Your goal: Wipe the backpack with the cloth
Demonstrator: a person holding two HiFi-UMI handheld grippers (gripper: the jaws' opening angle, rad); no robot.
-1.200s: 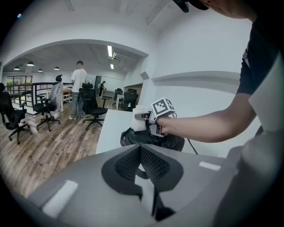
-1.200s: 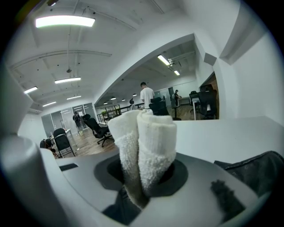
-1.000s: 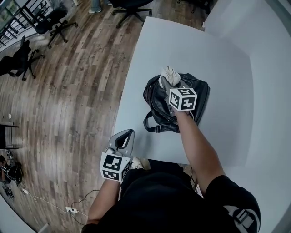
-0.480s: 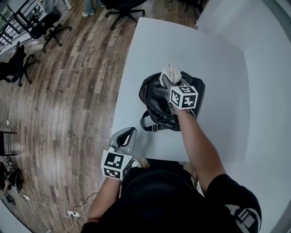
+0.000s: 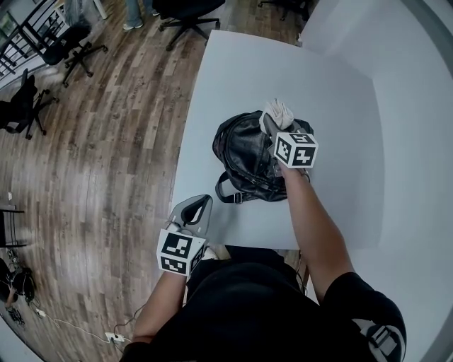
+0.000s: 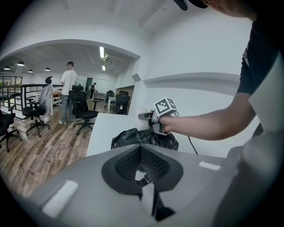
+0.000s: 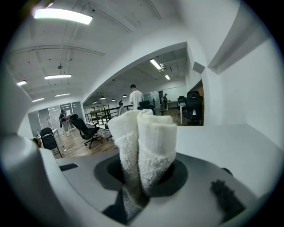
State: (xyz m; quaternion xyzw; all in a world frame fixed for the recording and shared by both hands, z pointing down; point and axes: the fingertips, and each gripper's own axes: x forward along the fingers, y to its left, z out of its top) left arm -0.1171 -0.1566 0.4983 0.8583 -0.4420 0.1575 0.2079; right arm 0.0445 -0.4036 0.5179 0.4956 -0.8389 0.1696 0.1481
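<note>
A: We stand at a white table (image 5: pixel 233 78) in an open office. There is wood-plank floor (image 5: pixel 106 155) on our left and black office chairs (image 5: pixel 185 13) past the table's far end.

B: And the backpack (image 5: pixel 244 152)?

A: It lies flat near the middle of the table, black, glossy and creased like leather. A strap (image 5: pixel 228 192) loops out at its near side. The cloth (image 5: pixel 278 112) sits at its far right corner, a white terry towel rolled into two thick folds.

B: What holds it?

A: Our right gripper (image 5: pixel 272 126). Its jaws are clamped on the cloth's lower end, and the roll sticks up out of them. Since half a second ago it has slid a little to the right across the bag, from the top middle toward the right edge.

B: And the left gripper (image 5: pixel 195 211)?

A: It has stayed by the table's near edge, well apart from the bag. Its grey jaws are pressed together with nothing between them, and a ribbed black hollow opens behind the tips.

B: What can't we make out?

A: Whether the cloth touches the bag. The right gripper view shows only towel and room. In the head view the marker cube (image 5: pixel 295 150) and our forearm (image 5: pixel 311 219) cover the bag's right side. In the left gripper view the jaws cut off the bag's lower part.
</note>
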